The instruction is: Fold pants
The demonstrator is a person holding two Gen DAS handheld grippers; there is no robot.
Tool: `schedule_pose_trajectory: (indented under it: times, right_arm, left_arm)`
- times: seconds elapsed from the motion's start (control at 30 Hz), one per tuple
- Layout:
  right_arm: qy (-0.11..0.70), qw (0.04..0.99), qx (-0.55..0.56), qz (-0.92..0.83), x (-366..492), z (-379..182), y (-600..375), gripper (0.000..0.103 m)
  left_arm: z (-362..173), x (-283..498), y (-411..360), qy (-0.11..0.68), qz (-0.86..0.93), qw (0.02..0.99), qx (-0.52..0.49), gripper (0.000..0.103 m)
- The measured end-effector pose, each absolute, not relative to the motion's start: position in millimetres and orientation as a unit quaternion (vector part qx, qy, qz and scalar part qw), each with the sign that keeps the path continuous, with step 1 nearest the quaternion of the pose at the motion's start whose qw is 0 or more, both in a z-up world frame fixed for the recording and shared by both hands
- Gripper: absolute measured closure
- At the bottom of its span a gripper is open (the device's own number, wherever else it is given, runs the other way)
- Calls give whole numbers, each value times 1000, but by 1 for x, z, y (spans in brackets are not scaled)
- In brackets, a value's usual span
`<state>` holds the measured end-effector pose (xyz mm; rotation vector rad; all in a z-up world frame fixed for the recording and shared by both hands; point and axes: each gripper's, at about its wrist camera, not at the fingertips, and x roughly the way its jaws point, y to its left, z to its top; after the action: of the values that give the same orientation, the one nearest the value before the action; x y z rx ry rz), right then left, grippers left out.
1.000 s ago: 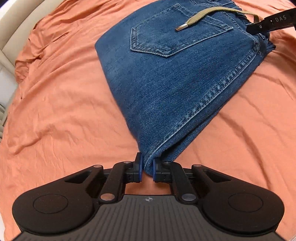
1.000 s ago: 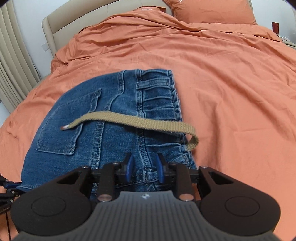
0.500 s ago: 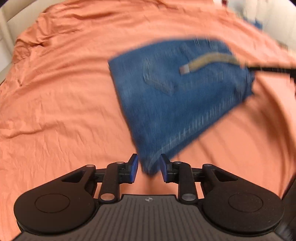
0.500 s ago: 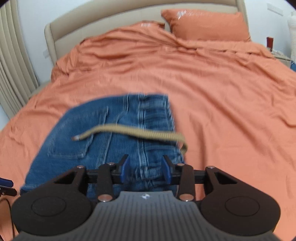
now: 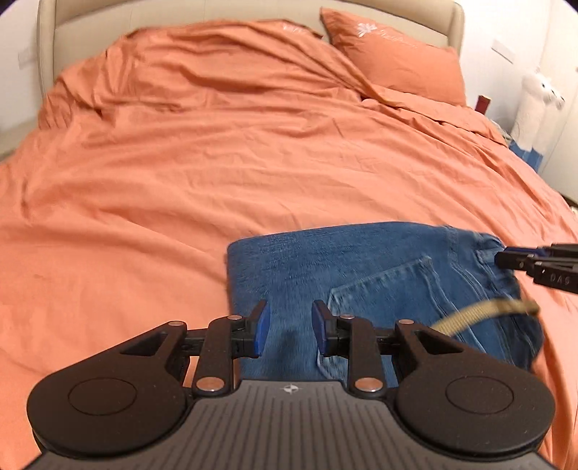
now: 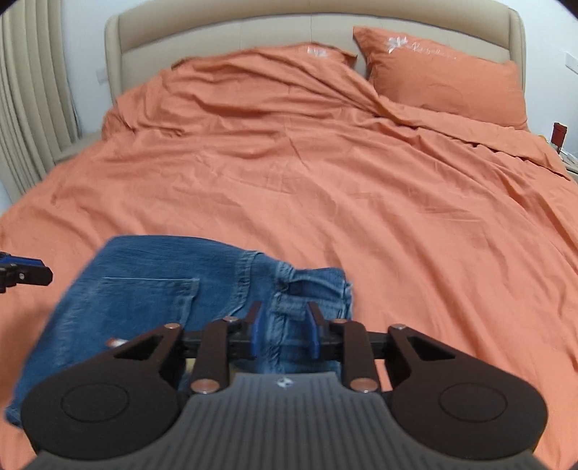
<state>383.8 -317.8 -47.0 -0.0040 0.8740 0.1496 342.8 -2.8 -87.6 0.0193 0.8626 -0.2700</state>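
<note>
Folded blue denim pants (image 5: 361,274) lie flat on the orange bedspread (image 5: 216,162), back pocket up, with a tan drawstring (image 5: 484,312) trailing across them. My left gripper (image 5: 287,327) is open and empty just above the pants' near left edge. My right gripper (image 6: 283,334) is open and empty over the waistband side of the pants (image 6: 162,289). The right gripper's tip (image 5: 534,264) shows at the right edge of the left wrist view; the left gripper's tip (image 6: 21,274) shows at the left edge of the right wrist view.
An orange pillow (image 6: 440,76) and a beige headboard (image 6: 253,32) are at the far end. Beige curtains (image 6: 29,108) hang at the left. A white plush toy (image 5: 534,108) and small items stand by the bed's right side.
Both grippers let go of the pants, opened and pulled back and up. The views tilted up to show the whole bed. The pants stay folded on the bedspread.
</note>
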Motion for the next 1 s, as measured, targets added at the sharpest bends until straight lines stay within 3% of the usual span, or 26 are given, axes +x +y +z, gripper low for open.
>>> schedule_pose_trajectory:
  times: [0.3, 0.63, 0.7, 0.8, 0.87, 1.0]
  right_arm:
    - [475, 877, -16, 61, 431, -91, -319, 87]
    - [495, 868, -5, 46, 438, -91, -318, 85]
    - [497, 866, -10, 51, 436, -82, -318, 83]
    - [493, 869, -8, 54, 426, -65, -321, 61]
    - [491, 869, 7, 59, 416, -54, -327, 58]
    - [489, 868, 54, 69, 391, -36, -347, 37]
  left_arm:
    - [-139, 383, -2, 458, -109, 882, 5, 74]
    - [-122, 376, -4, 469, -96, 878, 20, 74]
    - [-114, 369, -3, 468, -98, 878, 22, 71]
    - [-100, 355, 0, 462, -102, 880, 26, 60]
    - [-91, 347, 3, 459, -102, 882, 28, 43]
    - [-74, 328, 16, 456, -117, 882, -2, 25]
